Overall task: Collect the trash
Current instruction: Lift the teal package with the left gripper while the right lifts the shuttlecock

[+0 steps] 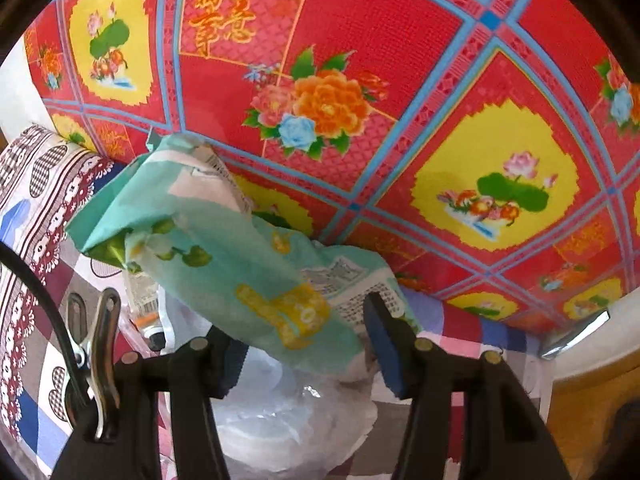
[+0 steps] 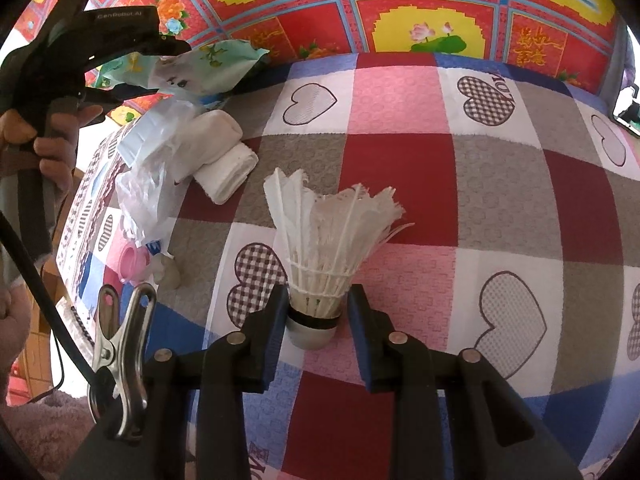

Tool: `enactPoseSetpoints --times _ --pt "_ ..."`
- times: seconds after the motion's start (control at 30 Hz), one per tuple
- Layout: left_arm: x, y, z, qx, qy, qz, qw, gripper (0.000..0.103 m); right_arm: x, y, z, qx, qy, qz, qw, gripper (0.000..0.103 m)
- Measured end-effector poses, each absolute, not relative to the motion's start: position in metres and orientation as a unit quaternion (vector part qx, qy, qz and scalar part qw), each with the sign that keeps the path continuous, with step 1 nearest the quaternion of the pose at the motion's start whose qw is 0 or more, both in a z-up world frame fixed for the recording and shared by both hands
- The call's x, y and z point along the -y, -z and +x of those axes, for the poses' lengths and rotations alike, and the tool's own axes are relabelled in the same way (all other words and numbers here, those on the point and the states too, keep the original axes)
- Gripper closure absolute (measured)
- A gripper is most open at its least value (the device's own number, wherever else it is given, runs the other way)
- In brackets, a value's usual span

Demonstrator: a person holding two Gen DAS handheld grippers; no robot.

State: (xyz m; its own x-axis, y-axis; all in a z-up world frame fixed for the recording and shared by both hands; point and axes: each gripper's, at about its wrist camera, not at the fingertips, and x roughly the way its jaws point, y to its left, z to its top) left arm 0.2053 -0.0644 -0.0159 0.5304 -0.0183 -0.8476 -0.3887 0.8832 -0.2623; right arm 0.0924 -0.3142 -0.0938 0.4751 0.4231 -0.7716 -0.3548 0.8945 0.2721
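Left gripper [image 1: 304, 340]: lower centre of its own view, jaws set wide, closed on a wrapper [image 1: 224, 240]; upper left in the right view, gripped by a hand [image 2: 48, 136]. Right gripper [image 2: 318, 320]: lower centre, jaws pinching a shuttlecock [image 2: 320, 280] at its base.

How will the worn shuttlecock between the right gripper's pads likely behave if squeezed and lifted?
The shuttlecock probably weighs almost nothing. Its frayed feathers look brittle and could crush, so gripping the cork base, where the right hand-held gripper sits, seems safer. Its rounded base may slip or tip.
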Motion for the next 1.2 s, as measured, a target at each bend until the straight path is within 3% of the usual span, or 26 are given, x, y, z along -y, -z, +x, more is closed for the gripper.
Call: enactPoseSetpoints --times 0.47,0.53,0.63,1.2 --pt "0.064 0.002 0.189 -0.466 -0.085 -0.187 0.861 0.066 0.32 0.094 0.091 -0.459 -0.233 0.041 0.856 0.072" --pt "0.069 -0.003 0.184 -0.464 -0.072 -0.178 0.865 0.077 0.32 0.095 0.091 -0.459 -0.234 0.043 0.856 0.072" --pt "0.079 -0.01 0.18 -0.456 -0.054 -0.164 0.873 0.08 0.321 0.094 0.091 -0.458 -0.234 0.043 0.856 0.072" --pt "0.087 -0.06 0.123 -0.426 -0.004 -0.122 0.896 0.083 0.319 0.096 0.083 -0.454 -0.227 0.048 0.86 0.072"
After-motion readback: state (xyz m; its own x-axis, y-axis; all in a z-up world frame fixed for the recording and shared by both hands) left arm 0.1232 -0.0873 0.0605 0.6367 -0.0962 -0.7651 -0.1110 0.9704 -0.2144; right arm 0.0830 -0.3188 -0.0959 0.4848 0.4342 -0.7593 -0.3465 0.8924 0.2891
